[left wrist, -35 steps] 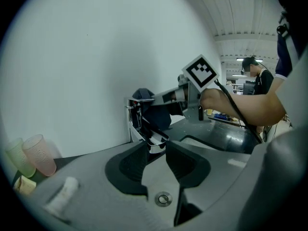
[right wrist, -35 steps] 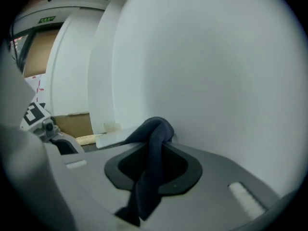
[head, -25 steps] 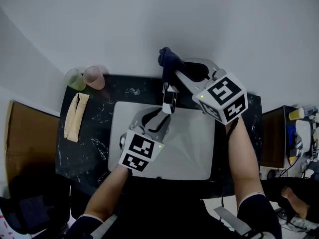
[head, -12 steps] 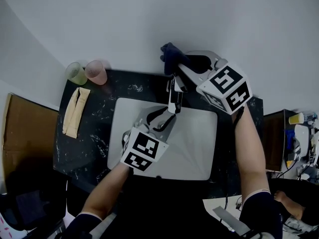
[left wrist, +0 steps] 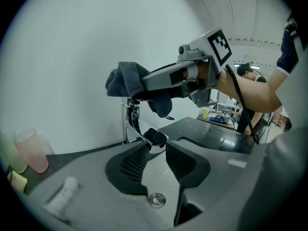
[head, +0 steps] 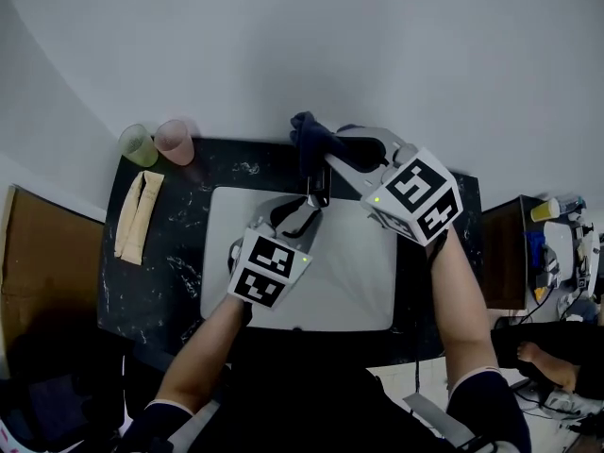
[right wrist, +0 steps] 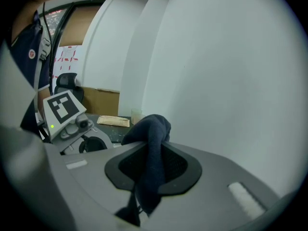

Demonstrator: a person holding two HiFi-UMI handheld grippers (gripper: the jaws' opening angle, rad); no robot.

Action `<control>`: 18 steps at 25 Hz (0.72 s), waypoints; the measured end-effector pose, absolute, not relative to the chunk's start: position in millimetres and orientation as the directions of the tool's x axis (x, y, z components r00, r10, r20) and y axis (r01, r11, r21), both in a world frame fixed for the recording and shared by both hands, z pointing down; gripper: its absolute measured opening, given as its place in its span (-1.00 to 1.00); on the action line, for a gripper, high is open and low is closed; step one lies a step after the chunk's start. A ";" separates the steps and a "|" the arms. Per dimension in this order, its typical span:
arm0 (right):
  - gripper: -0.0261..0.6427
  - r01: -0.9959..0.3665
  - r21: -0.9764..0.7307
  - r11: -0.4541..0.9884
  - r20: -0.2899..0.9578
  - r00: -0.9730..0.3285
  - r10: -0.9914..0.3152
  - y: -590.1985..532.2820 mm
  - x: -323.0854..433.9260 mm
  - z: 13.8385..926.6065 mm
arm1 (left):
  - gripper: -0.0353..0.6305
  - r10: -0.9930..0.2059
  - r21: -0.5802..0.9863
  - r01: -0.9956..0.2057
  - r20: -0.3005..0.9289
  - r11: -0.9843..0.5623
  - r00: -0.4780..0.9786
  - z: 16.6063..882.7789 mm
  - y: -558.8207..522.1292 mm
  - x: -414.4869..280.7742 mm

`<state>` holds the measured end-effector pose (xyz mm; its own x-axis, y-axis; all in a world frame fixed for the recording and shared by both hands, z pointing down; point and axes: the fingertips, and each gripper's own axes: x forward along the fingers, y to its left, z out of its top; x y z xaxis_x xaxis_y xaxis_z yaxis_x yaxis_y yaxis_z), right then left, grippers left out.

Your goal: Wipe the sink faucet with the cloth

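Cloth (left wrist: 126, 81), looks soft, light & floppy, sits pinched in right gripper (right wrist: 154, 160) at faucet (left wrist: 131, 121) top, prob. best held bunched close to jaws, while left gripper (left wrist: 156, 148) clamps spout tip.

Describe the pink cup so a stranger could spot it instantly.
Start at the black speckled counter around the white sink. At its back left corner, two translucent cups stand side by side. The pink cup is the one nearer the sink; its neighbour is green.
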<state>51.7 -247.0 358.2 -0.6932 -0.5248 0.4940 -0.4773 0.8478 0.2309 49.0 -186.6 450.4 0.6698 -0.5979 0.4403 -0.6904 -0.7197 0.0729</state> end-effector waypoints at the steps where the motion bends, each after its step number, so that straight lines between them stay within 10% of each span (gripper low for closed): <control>1: -0.71 -0.483 0.224 0.846 0.492 -0.693 -0.526 -242.1 52.0 358.5 | -0.53 -0.598 0.078 -0.692 0.439 -0.718 0.670 450.1 -185.6 48.0; 12: -0.71 -0.562 0.030 0.827 0.402 -0.750 -0.525 -188.2 54.9 364.4 | -0.51 -0.563 0.155 -0.612 0.269 -0.775 0.781 405.8 -161.6 40.2; 18: -0.71 -0.565 -0.085 0.821 0.336 -0.792 -0.510 -166.7 51.0 362.4 | -0.17 -0.531 0.128 -0.558 0.195 -0.820 0.825 384.7 -149.2 39.9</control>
